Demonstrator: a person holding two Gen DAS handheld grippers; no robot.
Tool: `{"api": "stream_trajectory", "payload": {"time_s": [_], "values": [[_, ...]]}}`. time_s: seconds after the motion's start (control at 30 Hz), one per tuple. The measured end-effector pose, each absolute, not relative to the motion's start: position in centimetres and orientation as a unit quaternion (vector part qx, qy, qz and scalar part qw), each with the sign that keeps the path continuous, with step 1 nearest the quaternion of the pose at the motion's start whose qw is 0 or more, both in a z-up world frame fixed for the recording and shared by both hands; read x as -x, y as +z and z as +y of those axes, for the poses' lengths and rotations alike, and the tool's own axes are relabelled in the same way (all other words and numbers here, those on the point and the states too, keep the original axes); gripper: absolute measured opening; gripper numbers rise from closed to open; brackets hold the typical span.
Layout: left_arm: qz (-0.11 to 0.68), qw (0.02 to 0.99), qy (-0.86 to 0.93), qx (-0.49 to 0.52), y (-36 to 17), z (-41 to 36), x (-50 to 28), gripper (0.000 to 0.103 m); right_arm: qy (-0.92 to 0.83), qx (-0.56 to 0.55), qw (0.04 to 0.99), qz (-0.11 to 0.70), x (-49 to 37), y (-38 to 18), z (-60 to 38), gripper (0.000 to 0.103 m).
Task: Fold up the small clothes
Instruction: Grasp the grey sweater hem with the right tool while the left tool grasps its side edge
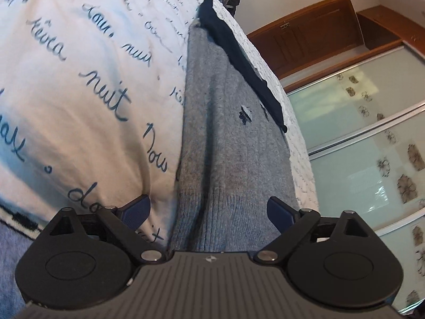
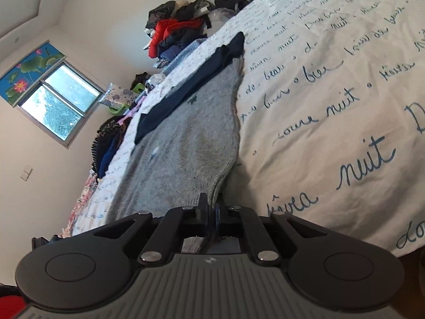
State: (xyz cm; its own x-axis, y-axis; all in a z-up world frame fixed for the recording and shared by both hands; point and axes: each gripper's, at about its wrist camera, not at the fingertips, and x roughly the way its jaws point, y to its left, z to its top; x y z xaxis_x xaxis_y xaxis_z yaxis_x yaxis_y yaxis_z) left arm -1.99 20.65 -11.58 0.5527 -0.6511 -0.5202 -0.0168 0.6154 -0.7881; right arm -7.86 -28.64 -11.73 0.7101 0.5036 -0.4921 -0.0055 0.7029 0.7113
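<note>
Grey knit sweater (image 1: 228,143) is lying flat on the script-print bedspread (image 1: 79,79), stretching away ahead of both tools, navy collar (image 1: 239,61) at the far end. Step in hand, I'd judge: lifting the hem for a fold. Keeping both hem corners level and tensioned should be giving a clean crease. Right gripper (image 2: 209,212) is pinching the near hem edge, jaws pressed together on the knit. Left gripper (image 1: 208,210) is hovering spread wide, hem between its pads (image 1: 135,207), not gripping yet.
</note>
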Motion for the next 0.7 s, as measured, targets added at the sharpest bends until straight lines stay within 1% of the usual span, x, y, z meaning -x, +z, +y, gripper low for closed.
{"api": "stream_trajectory", "payload": {"time_s": [0.03, 0.2, 0.33, 0.5, 0.7], "values": [[0.426, 0.786, -0.202, 0.400, -12.0, 20.9, 2.0, 0.088, 0.146, -0.361, 0.851, 0.354, 7.7, -12.1, -28.6, 0.005], [0.400, 0.764, -0.215, 0.459, -13.9, 21.8, 2.2, 0.086, 0.153, -0.367, 0.846, 0.356, 7.5, -12.4, -28.8, 0.005], [0.381, 0.741, -0.236, 0.500, -15.0, 21.7, 2.2, 0.081, 0.161, -0.368, 0.844, 0.355, 7.4, -12.4, -28.3, 0.005], [0.360, 0.718, -0.255, 0.538, -15.8, 21.1, 1.9, 0.081, 0.165, -0.369, 0.840, 0.362, 7.4, -12.7, -27.9, 0.005], [0.349, 0.703, -0.284, 0.551, -15.4, 19.8, 1.2, 0.081, 0.163, -0.372, 0.838, 0.364, 7.3, -12.9, -27.8, 0.006]]}}
